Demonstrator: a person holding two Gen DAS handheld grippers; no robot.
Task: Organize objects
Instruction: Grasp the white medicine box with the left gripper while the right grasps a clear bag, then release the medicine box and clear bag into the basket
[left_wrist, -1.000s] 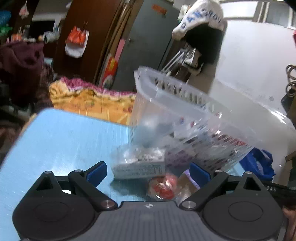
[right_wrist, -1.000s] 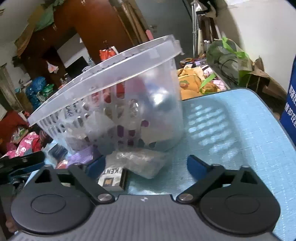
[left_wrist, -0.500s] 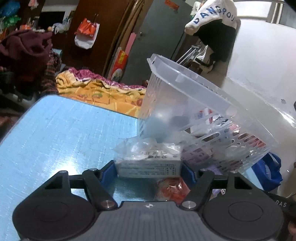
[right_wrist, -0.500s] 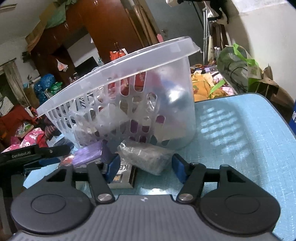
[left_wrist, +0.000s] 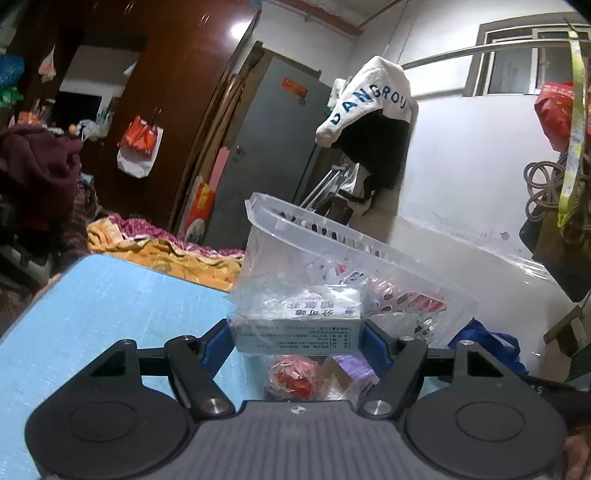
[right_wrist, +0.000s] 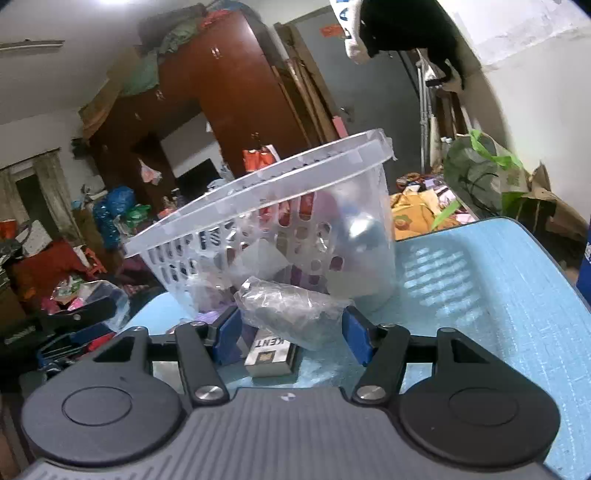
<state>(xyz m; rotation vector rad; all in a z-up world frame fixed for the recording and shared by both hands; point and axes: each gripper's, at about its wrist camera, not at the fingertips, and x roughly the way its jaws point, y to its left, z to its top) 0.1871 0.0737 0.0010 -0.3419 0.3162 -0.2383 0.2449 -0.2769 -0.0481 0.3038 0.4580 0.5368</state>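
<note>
Left wrist view: the left gripper (left_wrist: 297, 338) has its blue fingers (left_wrist: 214, 341) drawn in against both ends of a white box wrapped in clear plastic (left_wrist: 297, 325), so the box is clamped between them and held just in front of the clear plastic basket (left_wrist: 354, 258). The gap between the fingers is only as wide as the box. The basket stands on the blue desk (left_wrist: 110, 306), and its slotted wall shows red and white items inside. Below the held box and nearer the camera than the basket lie a red wrapped item (left_wrist: 293, 378) and a purple packet (left_wrist: 356, 367).

Right wrist view: the right gripper (right_wrist: 291, 330) has its blue fingers (right_wrist: 356, 334) closed to about half their reach around a crinkled clear plastic bag with something dark inside (right_wrist: 291, 314). The left finger presses the bag's side and the right finger meets its far tip, so the bag is gripped between them. The bag sits just in front of the basket (right_wrist: 258, 206), whose near wall is directly behind it. Under the bag, closer to the camera than the basket, a pack marked KENT (right_wrist: 271, 352) lies flat on the desk (right_wrist: 480, 295).
</note>
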